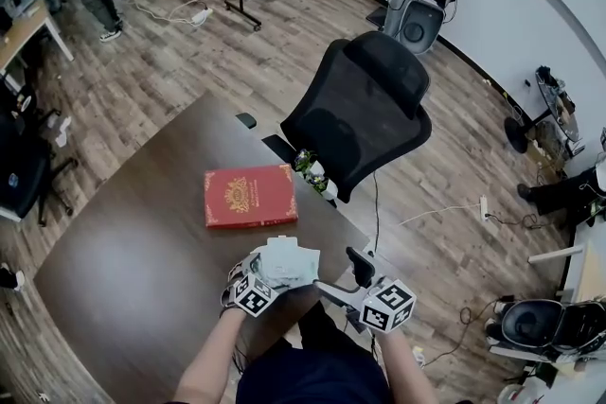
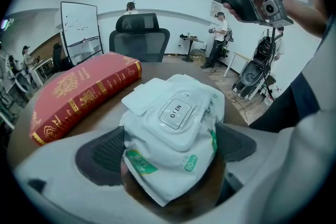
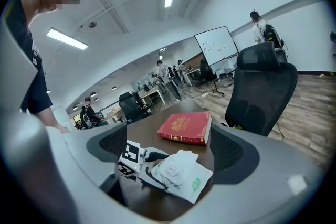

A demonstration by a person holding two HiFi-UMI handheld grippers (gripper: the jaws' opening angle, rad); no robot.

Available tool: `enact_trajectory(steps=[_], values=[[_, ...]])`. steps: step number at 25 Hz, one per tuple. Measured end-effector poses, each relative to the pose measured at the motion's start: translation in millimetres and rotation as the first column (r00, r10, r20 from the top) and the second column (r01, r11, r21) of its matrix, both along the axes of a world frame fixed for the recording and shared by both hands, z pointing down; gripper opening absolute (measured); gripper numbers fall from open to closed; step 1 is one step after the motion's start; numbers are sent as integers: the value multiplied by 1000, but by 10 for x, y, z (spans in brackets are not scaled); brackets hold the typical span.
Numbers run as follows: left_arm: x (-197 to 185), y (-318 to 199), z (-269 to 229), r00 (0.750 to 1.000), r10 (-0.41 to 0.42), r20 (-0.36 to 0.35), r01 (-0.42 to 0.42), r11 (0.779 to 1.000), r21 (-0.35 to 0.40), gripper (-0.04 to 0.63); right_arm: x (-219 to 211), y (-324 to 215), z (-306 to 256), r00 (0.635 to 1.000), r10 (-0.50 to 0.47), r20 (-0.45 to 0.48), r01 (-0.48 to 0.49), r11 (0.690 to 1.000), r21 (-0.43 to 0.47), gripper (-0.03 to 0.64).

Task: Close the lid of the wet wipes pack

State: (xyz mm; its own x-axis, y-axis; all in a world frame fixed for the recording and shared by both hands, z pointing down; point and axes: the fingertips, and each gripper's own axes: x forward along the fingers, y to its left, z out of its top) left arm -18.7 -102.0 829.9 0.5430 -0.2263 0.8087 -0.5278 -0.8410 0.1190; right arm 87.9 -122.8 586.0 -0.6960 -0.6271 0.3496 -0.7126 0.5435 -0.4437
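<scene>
Left gripper (image 2: 170, 148) is squeezing the wet wipes pack (image 2: 170, 136) from both sides, low over the table (image 2: 102, 117); right gripper (image 3: 170, 150) is hanging up and to the right of it, jaws wide apart and holding nothing, so this free one is sitting nearer for pressing down and leftward. Crumpled and white with green patches, the pack is running lengthwise away along the left jaws; its lid (image 2: 176, 113), marked OPEN, is facing up and seemingly lying almost flat, with a white flap (image 2: 143, 97) sticking out at its far side.
</scene>
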Motion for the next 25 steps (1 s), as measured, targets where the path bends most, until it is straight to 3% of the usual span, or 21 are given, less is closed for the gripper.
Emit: enact_trajectory(steps=[4,8,15,19,25], values=[[9,12,35,1000,-3,2,3,1000,-12,540,-146,-142,221,997,-56,-44,55,998,-23,507],[11,-5,30,1000,-3,-1,3,1000,-9,540,-286,-313,498,996,-89,-20,86,992,-95,481],[7,-4,35,1000,-10,-5,10,1000,-9,540,-503,-580,1084,977,-195,-81,173,961,-217,428],[6,-2,14,1000,-12,-8,12,1000,-14,540,-567,-640,1471,967,-239,-83,200,923,-329,423],[0,6,40,1000,-16,-5,16,1000,-22,540,-603,-608,2020,932,-343,-122,242,834,-497,390]])
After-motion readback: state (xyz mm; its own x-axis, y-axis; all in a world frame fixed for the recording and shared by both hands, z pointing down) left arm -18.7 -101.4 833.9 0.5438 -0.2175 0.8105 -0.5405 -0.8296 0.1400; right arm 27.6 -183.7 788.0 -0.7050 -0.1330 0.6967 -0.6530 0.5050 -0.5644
